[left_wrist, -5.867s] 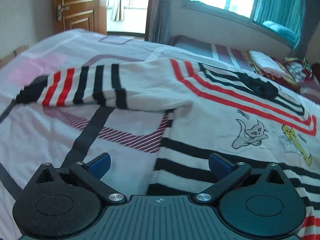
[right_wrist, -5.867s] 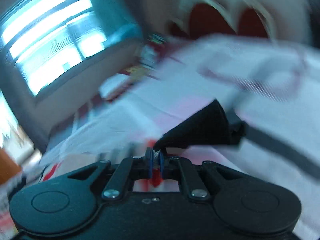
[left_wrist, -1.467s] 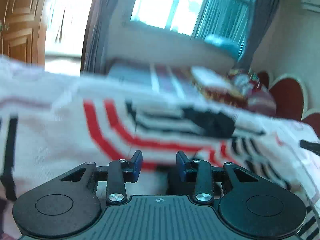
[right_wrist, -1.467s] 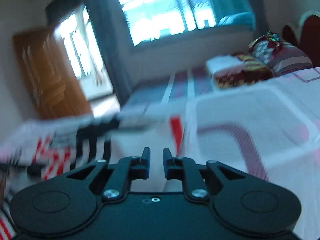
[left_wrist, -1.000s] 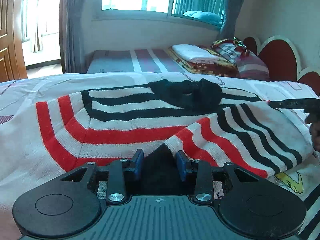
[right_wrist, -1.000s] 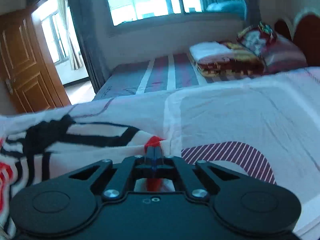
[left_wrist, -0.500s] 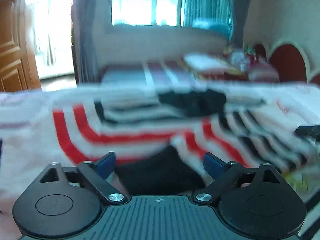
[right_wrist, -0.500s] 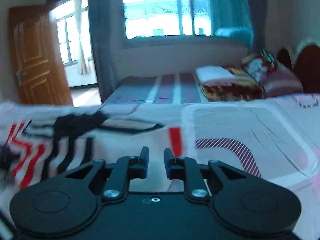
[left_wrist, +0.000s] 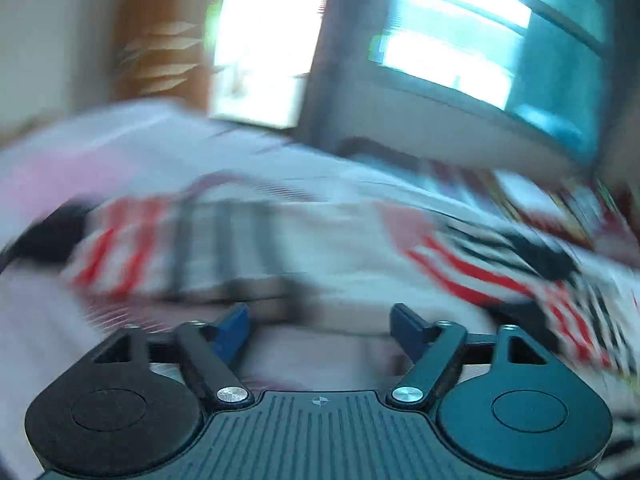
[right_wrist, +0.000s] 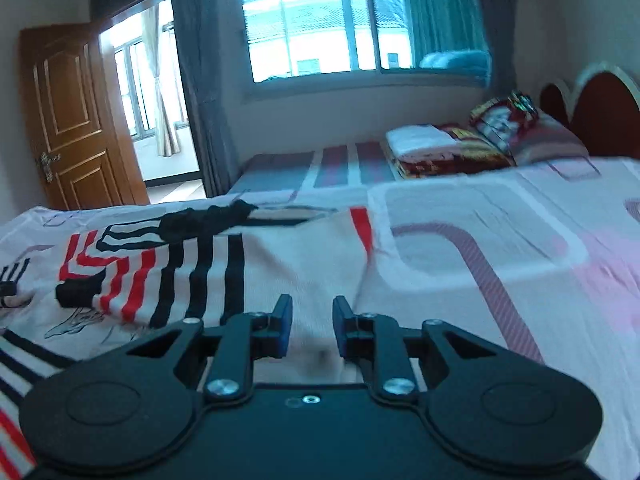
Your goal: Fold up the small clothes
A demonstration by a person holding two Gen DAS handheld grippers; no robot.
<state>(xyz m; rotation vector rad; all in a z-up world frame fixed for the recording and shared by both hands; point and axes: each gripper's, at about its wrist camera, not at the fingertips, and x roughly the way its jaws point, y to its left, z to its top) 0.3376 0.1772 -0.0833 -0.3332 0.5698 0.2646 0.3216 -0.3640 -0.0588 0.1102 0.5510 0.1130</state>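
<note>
left gripper: nearest the lens; blue pads stand wide apart and are closing, with nothing between them. It grips nothing and hangs over the bedsheet, likely free to reach for the next edge.
right gripper: narrow gap between its pads, jaws opening; only bare knit shows beyond the gap and nothing is pinched. It points at the sweater's near white panel.
sweater: the task's garment lies flat on the bed, just ahead of both grippers. One sleeve is laid across the body, so the fold looks partly made, which would explain both grippers being let go.
sweater material: soft knit, cream-white ground with red and black bands; dark collar at its far edge; limp, so it should keep a fold but slide if dragged.
other sleeve: in the left wrist view a striped sleeve with a dark cuff stretches out to the left, heavily blurred; probably the next part to fold.
bedsheet: thin smooth cotton, pale with pink and grey curved bands, slightly wrinkled.
far: a second bed with folded blankets, window, wooden door.
</note>
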